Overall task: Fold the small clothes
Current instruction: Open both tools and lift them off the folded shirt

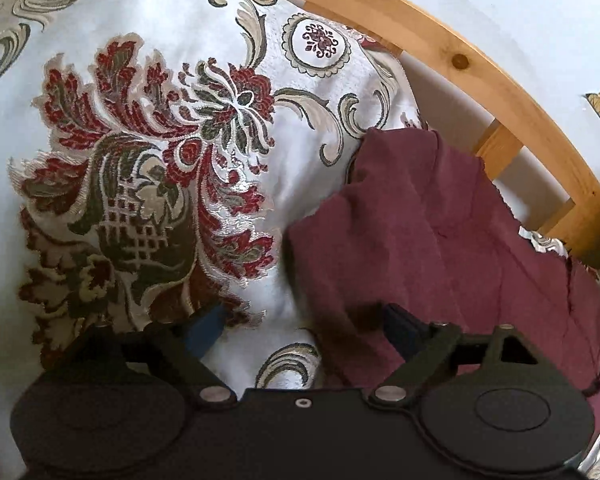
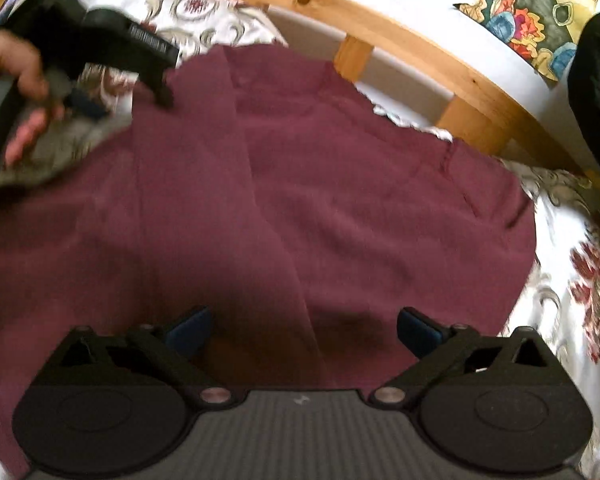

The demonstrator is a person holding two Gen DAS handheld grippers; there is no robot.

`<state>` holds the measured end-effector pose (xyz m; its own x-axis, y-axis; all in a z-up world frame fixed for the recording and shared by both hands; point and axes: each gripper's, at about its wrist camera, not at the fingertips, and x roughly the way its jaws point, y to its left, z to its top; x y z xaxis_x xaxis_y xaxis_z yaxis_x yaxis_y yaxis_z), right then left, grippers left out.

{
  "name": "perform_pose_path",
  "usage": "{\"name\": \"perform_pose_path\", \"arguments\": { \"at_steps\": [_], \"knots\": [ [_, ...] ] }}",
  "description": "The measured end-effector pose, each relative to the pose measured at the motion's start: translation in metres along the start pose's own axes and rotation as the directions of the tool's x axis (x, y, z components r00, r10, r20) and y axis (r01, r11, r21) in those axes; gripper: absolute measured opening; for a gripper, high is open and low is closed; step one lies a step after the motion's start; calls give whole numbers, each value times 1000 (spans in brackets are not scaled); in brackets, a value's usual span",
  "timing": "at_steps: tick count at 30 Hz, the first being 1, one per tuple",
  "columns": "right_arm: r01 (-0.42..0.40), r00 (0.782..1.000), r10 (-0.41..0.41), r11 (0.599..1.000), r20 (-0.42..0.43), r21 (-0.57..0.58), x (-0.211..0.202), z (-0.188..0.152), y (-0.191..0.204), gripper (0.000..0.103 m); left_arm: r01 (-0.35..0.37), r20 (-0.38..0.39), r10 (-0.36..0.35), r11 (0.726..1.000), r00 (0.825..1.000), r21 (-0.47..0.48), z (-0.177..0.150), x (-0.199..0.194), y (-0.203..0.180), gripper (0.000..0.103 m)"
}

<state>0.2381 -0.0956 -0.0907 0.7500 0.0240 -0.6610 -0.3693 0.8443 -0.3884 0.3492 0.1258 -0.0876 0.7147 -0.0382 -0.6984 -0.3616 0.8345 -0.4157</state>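
Note:
A maroon garment (image 1: 440,248) lies spread flat on the bedspread, with creases running down its middle (image 2: 300,184). My left gripper (image 1: 304,328) is open over the garment's left edge: one blue pad is above the bedspread, the other above the maroon cloth, and nothing is between them. The right wrist view also shows the left gripper (image 2: 126,102) at the upper left, held by a hand (image 2: 20,72). My right gripper (image 2: 304,328) is wide open just above the garment's near part, gripping nothing.
The bedspread (image 1: 160,8) is white with a red and green floral pattern. A wooden bed rail (image 2: 380,28) curves along the far side, close behind the garment. A colourful pillow (image 2: 540,12) and a dark shape (image 2: 596,80) sit at the far right.

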Motion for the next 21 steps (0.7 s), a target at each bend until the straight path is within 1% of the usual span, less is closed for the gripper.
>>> {"name": "perform_pose_path", "arguments": {
  "at_steps": [3, 4, 6, 9, 11, 14, 18, 21],
  "knots": [
    [-7, 1000, 7, 999, -1, 33, -5, -11, -6, 102, -7, -28, 7, 1000, 1000, -6, 0, -3, 2, 89],
    [-14, 1000, 14, 999, -9, 52, -4, -14, -8, 102, -12, -42, 12, 1000, 999, 0, -1, -4, 1, 91],
    [-29, 998, 34, 994, -46, 104, -1, -18, -17, 102, -31, -62, 33, 998, 998, 46, -3, -8, -5, 92],
    [-41, 996, 53, 985, -68, 169, -10, -21, -27, 102, -43, -97, 57, 989, 994, 142, -11, -11, -13, 98],
    [-43, 998, 52, 981, -43, 188, -23, -20, -34, 102, -56, -120, 82, 976, 989, 211, -18, -16, -18, 99],
    [-34, 999, 32, 980, 13, 196, -51, -20, -43, 102, -67, -138, 109, 957, 984, 281, -25, -24, -26, 101],
    [-47, 998, 36, 976, 54, 215, -85, -32, -52, 103, -60, -168, 116, 950, 979, 307, -27, -40, -25, 101],
    [-52, 997, 38, 971, 63, 232, -106, -45, -57, 103, -37, -170, 96, 946, 981, 322, -27, -58, -18, 101]
  ]
}}
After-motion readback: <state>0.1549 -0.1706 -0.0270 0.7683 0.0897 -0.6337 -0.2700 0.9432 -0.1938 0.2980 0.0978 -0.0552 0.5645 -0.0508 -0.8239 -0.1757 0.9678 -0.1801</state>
